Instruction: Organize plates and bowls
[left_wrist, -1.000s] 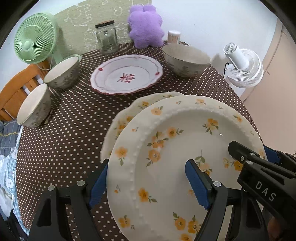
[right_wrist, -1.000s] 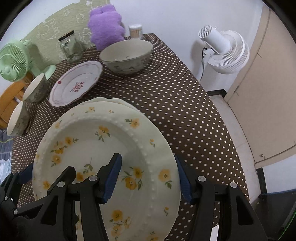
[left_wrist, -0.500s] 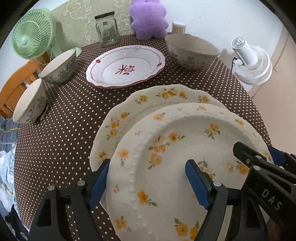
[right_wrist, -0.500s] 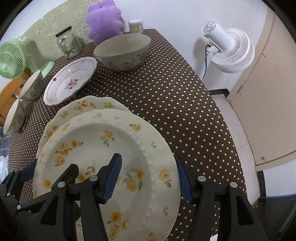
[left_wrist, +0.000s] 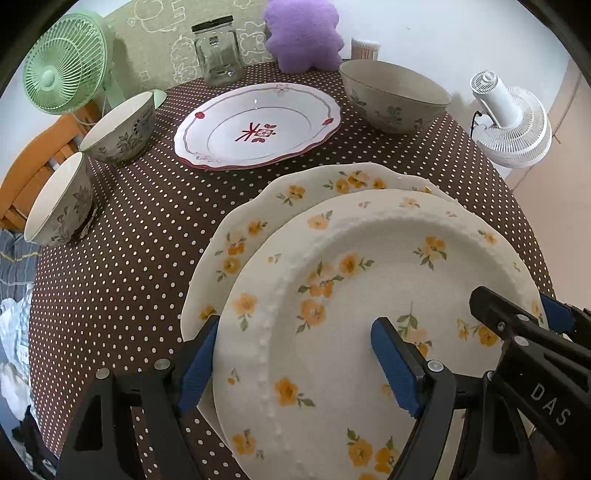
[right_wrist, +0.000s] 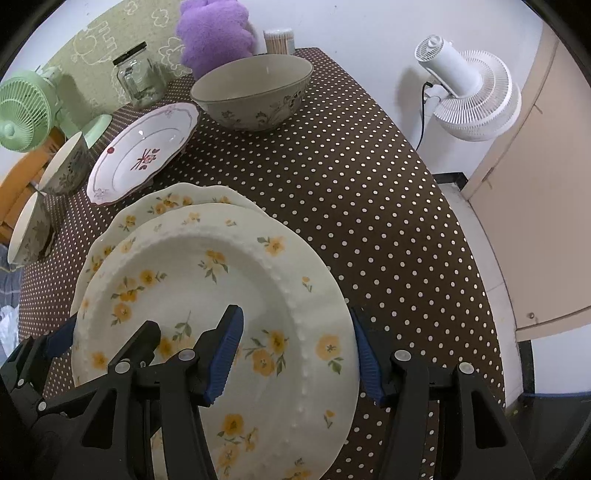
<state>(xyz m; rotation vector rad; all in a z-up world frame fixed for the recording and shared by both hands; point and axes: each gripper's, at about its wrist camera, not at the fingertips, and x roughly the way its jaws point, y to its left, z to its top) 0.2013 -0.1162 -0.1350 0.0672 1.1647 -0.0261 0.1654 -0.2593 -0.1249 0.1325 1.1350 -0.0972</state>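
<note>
Left tongs: pretty much straddling the left rim of the beaded floral plate, blue pads on either side, gripping it.
Right tongs: same deal on the right rim, clamped on.
Beaded floral plate: sits over the scalloped floral plate at the near edge of the desk; can't tell if they touch.
Red-trim plate: mid-desk, toward the far edge.
Big bowl: far right corner.
Two small bowls: left edge, tipped on their sides.
</note>
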